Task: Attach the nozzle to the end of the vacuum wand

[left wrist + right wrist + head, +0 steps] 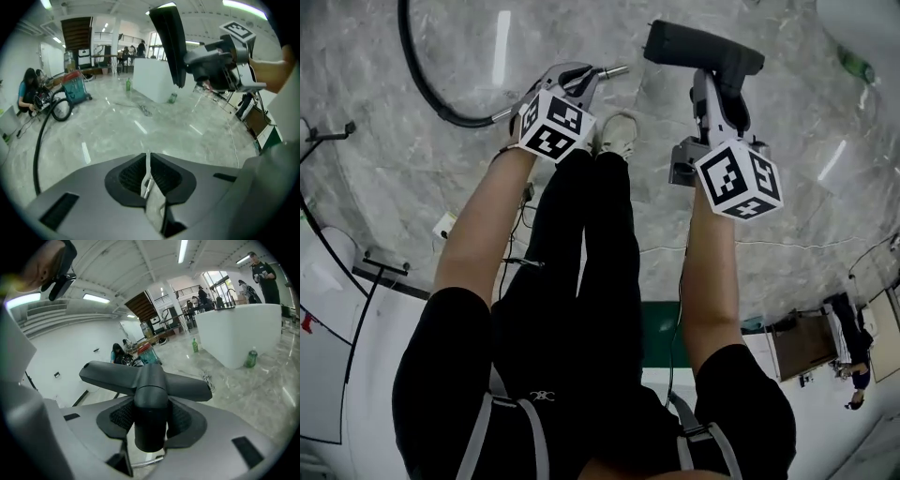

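Both held — nozzle (150,394), wand (614,70)

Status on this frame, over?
Left tongs shut on wand. Right tongs shut on nozzle. Wand and nozzle apart, not yet joined. Hose trails from wand.

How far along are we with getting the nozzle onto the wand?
Done: both parts are picked up. In hand: the right gripper is shut on the neck of the black nozzle; the left gripper is shut on the metal wand, its hose trailing behind. Left: nozzle and wand tip are apart, so lining up and pushing together remain.
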A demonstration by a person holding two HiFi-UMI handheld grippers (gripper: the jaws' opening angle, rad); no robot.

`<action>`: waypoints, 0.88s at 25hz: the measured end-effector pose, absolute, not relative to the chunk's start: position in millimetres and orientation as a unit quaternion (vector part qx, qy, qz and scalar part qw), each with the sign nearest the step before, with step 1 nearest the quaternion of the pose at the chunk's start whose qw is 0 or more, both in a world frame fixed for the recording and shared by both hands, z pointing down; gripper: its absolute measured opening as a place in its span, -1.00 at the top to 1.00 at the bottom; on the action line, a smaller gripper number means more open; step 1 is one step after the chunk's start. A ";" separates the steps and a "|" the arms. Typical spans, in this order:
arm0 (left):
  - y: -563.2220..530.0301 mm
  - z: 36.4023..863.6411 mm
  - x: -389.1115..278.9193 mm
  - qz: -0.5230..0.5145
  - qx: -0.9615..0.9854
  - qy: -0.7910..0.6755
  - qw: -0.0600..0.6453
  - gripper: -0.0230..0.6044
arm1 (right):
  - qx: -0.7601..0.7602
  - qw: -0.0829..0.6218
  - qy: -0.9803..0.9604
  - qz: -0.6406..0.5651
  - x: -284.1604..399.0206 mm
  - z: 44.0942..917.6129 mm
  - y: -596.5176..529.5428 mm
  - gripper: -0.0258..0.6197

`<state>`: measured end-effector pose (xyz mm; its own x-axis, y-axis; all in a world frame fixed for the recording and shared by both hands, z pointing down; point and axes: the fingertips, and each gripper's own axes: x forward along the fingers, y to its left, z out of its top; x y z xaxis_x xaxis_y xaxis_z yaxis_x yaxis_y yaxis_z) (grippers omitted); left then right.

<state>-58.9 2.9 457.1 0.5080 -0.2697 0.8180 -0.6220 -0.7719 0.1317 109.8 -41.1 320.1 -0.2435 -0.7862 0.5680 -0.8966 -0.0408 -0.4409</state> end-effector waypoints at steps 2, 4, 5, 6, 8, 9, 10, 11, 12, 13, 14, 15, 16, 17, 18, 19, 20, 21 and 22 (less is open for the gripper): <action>22.7 527.6 -66.7 0.452 0.831 -0.242 0.214 0.88 | 0.605 0.074 -0.688 0.393 105.6 372.1 -34.9 0.32; 46.2 591.9 -75.3 0.486 0.819 -0.216 0.214 0.82 | 0.601 0.076 -0.685 0.405 103.1 418.9 -25.2 0.32; 57.5 622.9 -79.6 0.504 0.813 -0.201 0.213 0.74 | 0.600 0.077 -0.683 0.411 102.6 441.2 -20.8 0.32; 67.5 653.2 -83.5 0.521 0.806 -0.186 0.210 0.57 | 0.598 0.079 -0.681 0.416 102.3 462.7 -17.5 0.32; 81.8 709.5 -89.9 0.552 0.794 -0.157 0.200 0.39 | 0.594 0.079 -0.679 0.425 102.7 502.3 -14.2 0.32; 86.9 734.7 -92.5 0.566 0.788 -0.145 0.196 0.39 | 0.592 0.080 -0.678 0.427 103.1 519.5 -13.9 0.32; 91.1 757.0 -94.8 0.578 0.782 -0.134 0.191 0.39 | 0.591 0.082 -0.679 0.428 103.7 534.5 -14.1 0.32; 94.8 776.0 -96.9 0.589 0.776 -0.125 0.187 0.39 | 0.590 0.083 -0.680 0.428 104.2 546.9 -14.5 0.32; 98.2 791.8 -98.7 0.599 0.771 -0.118 0.183 0.39 | 0.589 0.085 -0.680 0.428 104.4 556.7 -15.1 0.32; 100.9 805.5 -100.8 0.608 0.766 -0.113 0.179 0.39 | 0.588 0.085 -0.681 0.428 104.5 564.4 -16.1 0.32; 102.8 818.0 -103.5 0.616 0.760 -0.111 0.173 0.39 | 0.587 0.086 -0.682 0.428 104.3 570.5 -17.3 0.32; 104.1 829.3 -107.1 0.626 0.755 -0.111 0.164 0.39 | 0.586 0.086 -0.682 0.429 103.9 575.2 -18.2 0.32; 105.6 838.7 -111.2 0.635 0.749 -0.112 0.153 0.39 | 0.584 0.087 -0.682 0.431 103.4 578.6 -18.6 0.32; 107.5 845.6 -114.8 0.644 0.743 -0.112 0.143 0.39 | 0.583 0.088 -0.682 0.433 103.4 580.6 -18.8 0.32; 108.7 849.7 -117.1 0.649 0.740 -0.113 0.138 0.39 | 0.582 0.089 -0.681 0.436 104.0 581.3 -19.5 0.32; 108.6 851.3 -118.3 0.651 0.737 -0.115 0.140 0.39 | 0.582 0.088 -0.679 0.439 105.5 580.7 -21.1 0.32; 107.8 851.0 -119.3 0.653 0.734 -0.118 0.147 0.39 | 0.581 0.083 -0.677 0.443 107.4 578.9 -23.4 0.32; 108.0 849.0 -120.6 0.655 0.729 -0.121 0.159 0.39 | 0.581 0.075 -0.674 0.449 109.2 576.0 -25.9 0.32; 110.3 844.7 -121.8 0.657 0.724 -0.120 0.171 0.38 | 0.580 0.067 -0.672 0.456 110.5 571.8 -28.1 0.32</action>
